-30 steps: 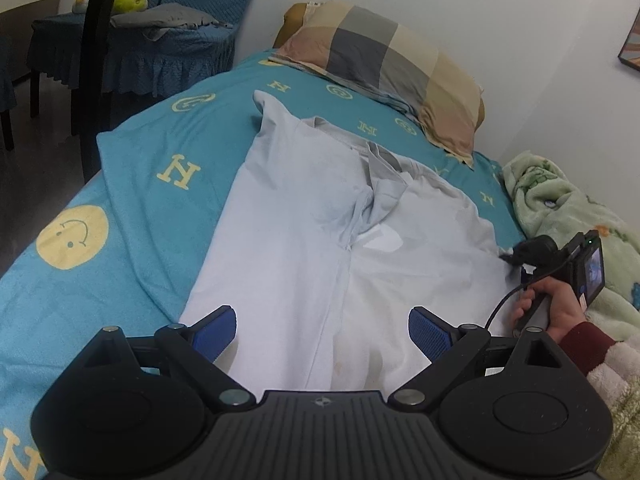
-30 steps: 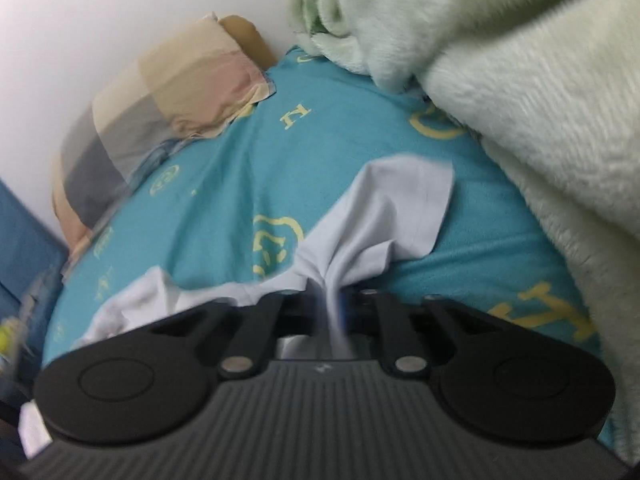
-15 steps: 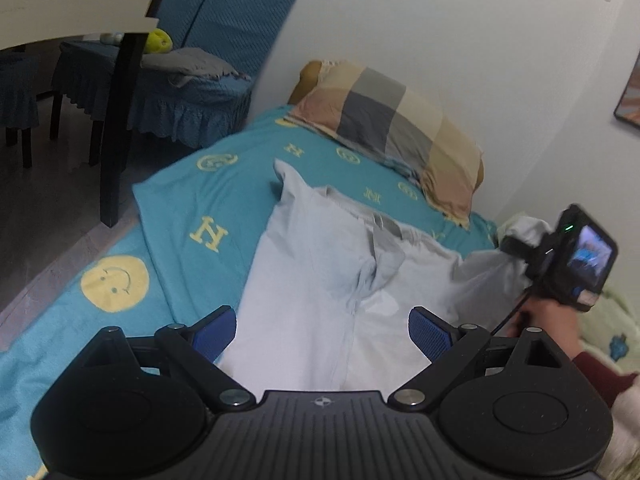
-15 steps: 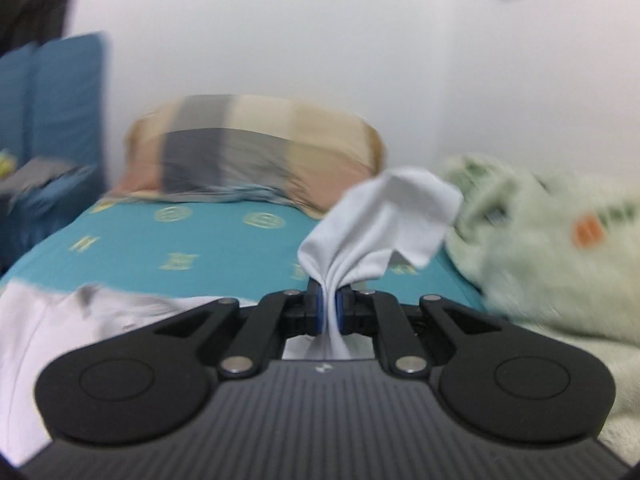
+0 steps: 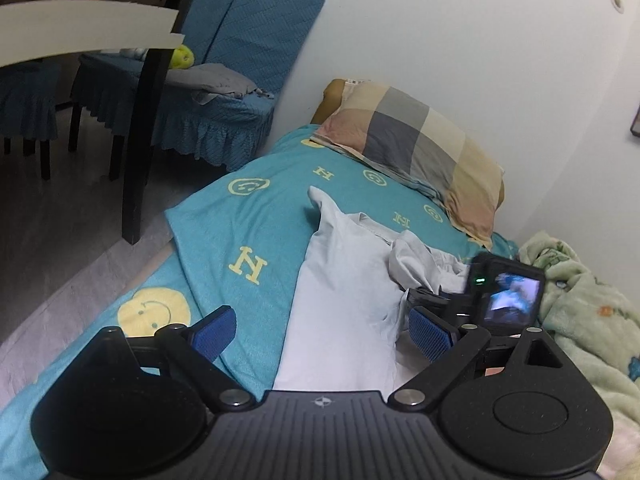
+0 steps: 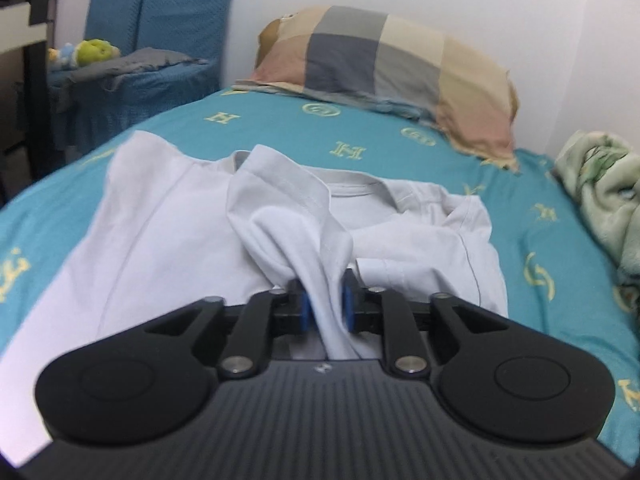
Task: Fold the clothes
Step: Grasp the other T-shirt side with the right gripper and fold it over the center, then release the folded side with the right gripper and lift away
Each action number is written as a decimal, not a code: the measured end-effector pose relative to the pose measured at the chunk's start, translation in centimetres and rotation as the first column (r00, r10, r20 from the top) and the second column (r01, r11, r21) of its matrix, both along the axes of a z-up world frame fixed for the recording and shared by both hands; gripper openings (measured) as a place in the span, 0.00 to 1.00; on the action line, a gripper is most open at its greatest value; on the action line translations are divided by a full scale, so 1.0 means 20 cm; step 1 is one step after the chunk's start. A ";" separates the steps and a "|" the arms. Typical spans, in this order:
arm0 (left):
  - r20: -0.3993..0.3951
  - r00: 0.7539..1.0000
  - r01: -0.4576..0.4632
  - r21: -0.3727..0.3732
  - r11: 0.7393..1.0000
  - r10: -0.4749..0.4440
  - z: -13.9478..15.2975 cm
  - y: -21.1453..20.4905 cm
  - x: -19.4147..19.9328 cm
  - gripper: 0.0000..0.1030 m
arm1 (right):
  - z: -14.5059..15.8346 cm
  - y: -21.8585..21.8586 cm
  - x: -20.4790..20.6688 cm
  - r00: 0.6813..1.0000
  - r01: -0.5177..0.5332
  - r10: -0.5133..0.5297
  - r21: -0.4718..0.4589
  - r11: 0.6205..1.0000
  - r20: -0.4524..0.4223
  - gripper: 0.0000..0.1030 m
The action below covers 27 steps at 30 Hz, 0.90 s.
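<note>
A white T-shirt (image 5: 344, 300) (image 6: 160, 232) lies flat on the teal bed sheet (image 5: 248, 232), collar toward the pillow. Its right sleeve (image 6: 288, 224) is drawn across onto the chest below the collar. My right gripper (image 6: 326, 304) hovers low over the shirt's middle. Its jaws are opening, and a bunch of the sleeve still hangs between the blue pads without being squeezed. In the left wrist view the right gripper (image 5: 420, 296) and its camera unit sit over the shirt's right half. My left gripper (image 5: 322, 334) stands open and empty above the shirt's left edge.
A checked pillow (image 5: 416, 148) (image 6: 384, 64) lies at the head of the bed against the wall. A pale green fleece blanket (image 5: 584, 312) (image 6: 600, 196) is heaped on the right. Left of the bed are a blue-covered chair (image 5: 224, 92) and a dark table leg (image 5: 140, 152).
The right gripper swung the sleeve from the bed's right side over onto the shirt's chest, and its pads have spread apart. The left gripper drew back and rose a little.
</note>
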<state>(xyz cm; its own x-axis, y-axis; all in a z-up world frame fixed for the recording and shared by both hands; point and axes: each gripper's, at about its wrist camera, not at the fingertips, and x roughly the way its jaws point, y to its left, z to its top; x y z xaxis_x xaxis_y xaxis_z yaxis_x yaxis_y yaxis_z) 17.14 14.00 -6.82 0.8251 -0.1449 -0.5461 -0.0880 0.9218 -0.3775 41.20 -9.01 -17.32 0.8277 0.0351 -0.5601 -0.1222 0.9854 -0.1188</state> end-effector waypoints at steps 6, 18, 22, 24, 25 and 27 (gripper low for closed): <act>0.010 1.000 0.027 0.025 0.999 -0.028 0.03 -0.02 -0.01 0.92 | 0.15 -0.13 -0.29 0.997 -0.076 0.081 0.220 0.972 -0.013 0.80; 0.061 0.988 0.134 0.083 0.988 -0.139 0.12 -0.17 -0.21 0.92 | 0.61 -0.38 -1.32 0.996 -0.092 0.084 0.323 0.942 0.039 0.80; 0.046 0.977 0.201 0.108 0.974 -0.207 0.12 -0.27 -0.37 0.92 | 0.74 -0.49 -1.56 0.998 -0.056 0.041 0.346 0.936 0.050 0.80; 0.029 0.972 0.230 0.118 0.966 -0.234 0.12 -0.33 -0.46 0.92 | 0.80 -0.54 -1.65 0.999 -0.037 0.023 0.349 0.936 0.044 0.80; 0.020 0.968 0.247 0.119 0.962 -0.251 0.13 -0.36 -0.50 0.92 | 0.84 -0.57 -1.70 0.999 -0.026 0.014 0.348 0.937 0.038 0.80; 0.011 0.960 0.278 0.108 0.954 -0.281 0.13 -0.41 -0.59 0.92 | 0.90 -0.61 -1.79 1.000 -0.011 0.001 0.348 0.938 0.029 0.80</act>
<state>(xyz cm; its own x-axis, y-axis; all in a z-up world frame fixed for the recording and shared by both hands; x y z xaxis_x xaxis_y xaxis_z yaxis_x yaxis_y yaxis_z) 5.26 5.83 -4.20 0.7736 -0.3153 -0.5497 0.1876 0.9425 -0.2767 5.38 -21.25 0.72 0.8423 0.2282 -0.4883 -0.1295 0.9651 0.2275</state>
